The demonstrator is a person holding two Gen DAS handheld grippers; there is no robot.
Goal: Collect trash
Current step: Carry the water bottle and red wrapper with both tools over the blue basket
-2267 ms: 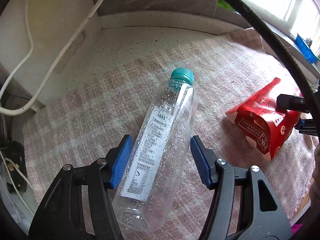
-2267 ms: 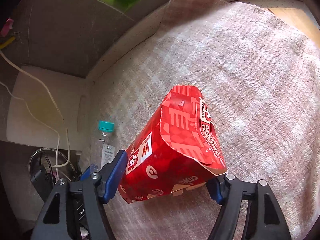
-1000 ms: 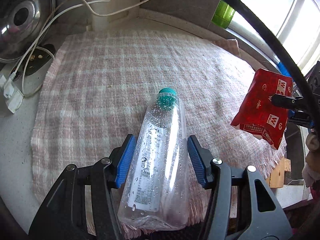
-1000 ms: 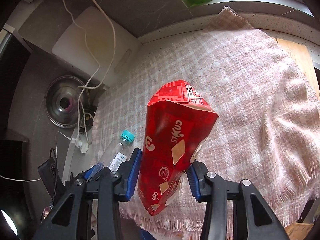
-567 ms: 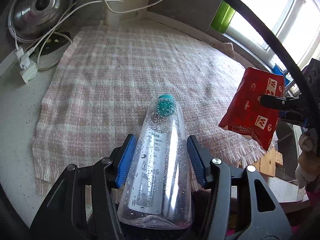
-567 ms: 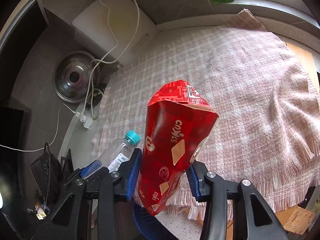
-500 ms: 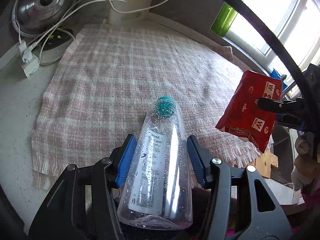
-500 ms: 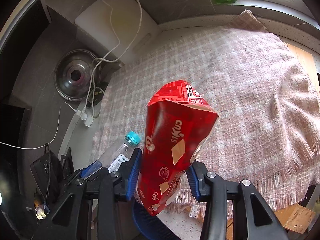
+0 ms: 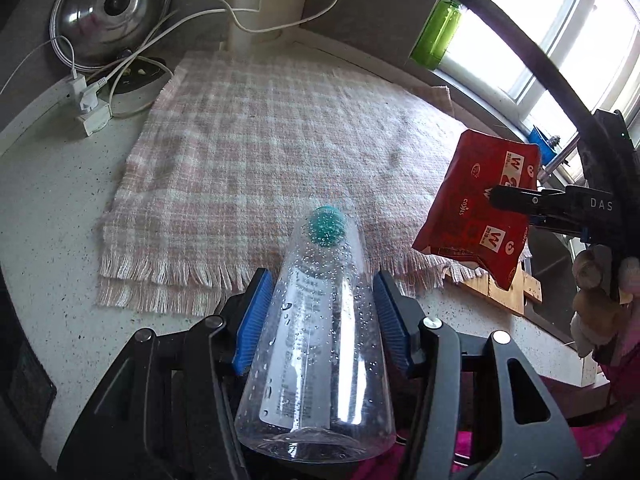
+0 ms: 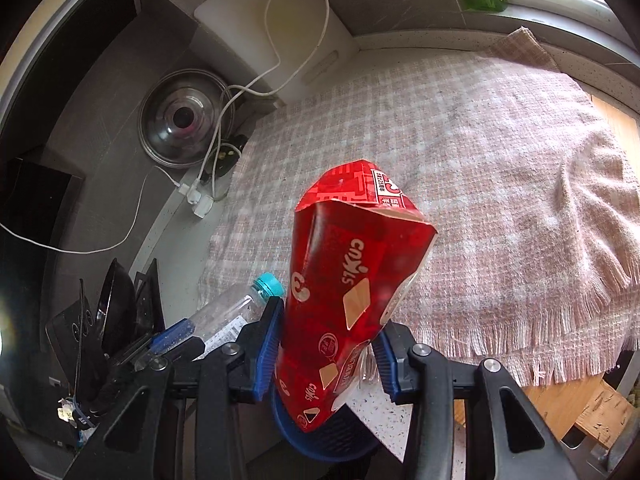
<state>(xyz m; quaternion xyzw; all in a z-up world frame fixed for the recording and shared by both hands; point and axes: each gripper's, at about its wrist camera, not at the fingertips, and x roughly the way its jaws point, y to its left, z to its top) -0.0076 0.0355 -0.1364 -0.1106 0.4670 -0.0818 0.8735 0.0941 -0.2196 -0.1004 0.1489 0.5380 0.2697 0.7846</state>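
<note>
Left hand-held gripper (image 9: 322,320) clamped on a clear plastic bottle (image 9: 320,344), blue pads pressing both sides, teal cap (image 9: 326,220) pointing away, droplets inside; bottle held off the counter (image 9: 52,208) above its near edge. Right hand-held gripper (image 10: 326,354) clenched around a crumpled red carton (image 10: 352,280), lifted clear of the pink checked cloth (image 10: 500,184) spread on the counter. Below the carton, part of a blue basket rim (image 10: 320,444). At the far left, a steel pot lid (image 10: 184,118) leaning by white cables (image 10: 224,120). On the far windowsill, a green bottle (image 9: 438,36)
</note>
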